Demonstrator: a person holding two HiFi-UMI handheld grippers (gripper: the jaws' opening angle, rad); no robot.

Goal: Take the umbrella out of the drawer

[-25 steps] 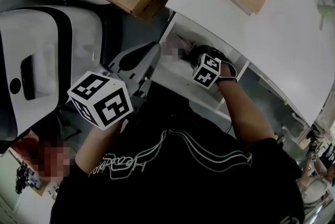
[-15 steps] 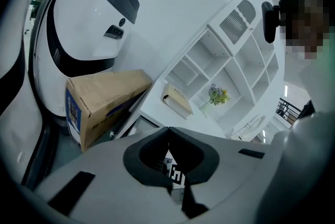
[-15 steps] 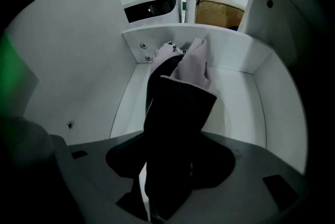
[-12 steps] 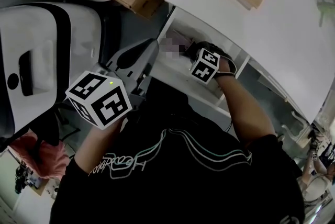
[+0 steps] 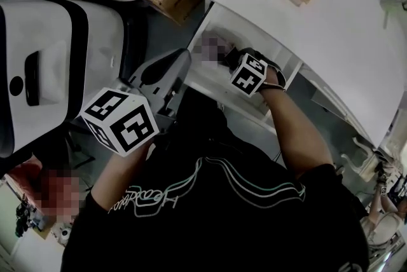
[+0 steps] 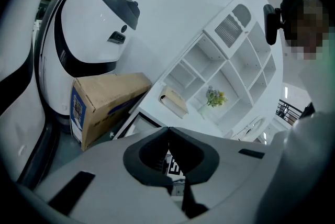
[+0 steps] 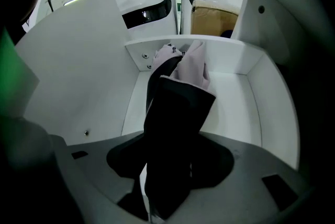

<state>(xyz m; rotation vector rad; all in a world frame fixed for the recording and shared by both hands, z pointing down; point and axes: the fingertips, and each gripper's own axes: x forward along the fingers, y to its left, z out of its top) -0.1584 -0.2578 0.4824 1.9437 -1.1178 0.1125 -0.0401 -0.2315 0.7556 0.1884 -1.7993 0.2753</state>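
Right tongs closing around the umbrella, lower centre, inside the drawer; left tongs closed, empty. A square, firm grip should precede lifting straight out.

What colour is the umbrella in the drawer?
Umbrella: black, pale pink at far end; right gripper view.

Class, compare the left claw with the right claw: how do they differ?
The left claw is shut and empty; the right claw is closing its jaws, the umbrella between them. The left claw is outside the drawer; the right claw points down into it. Both are pale grey.
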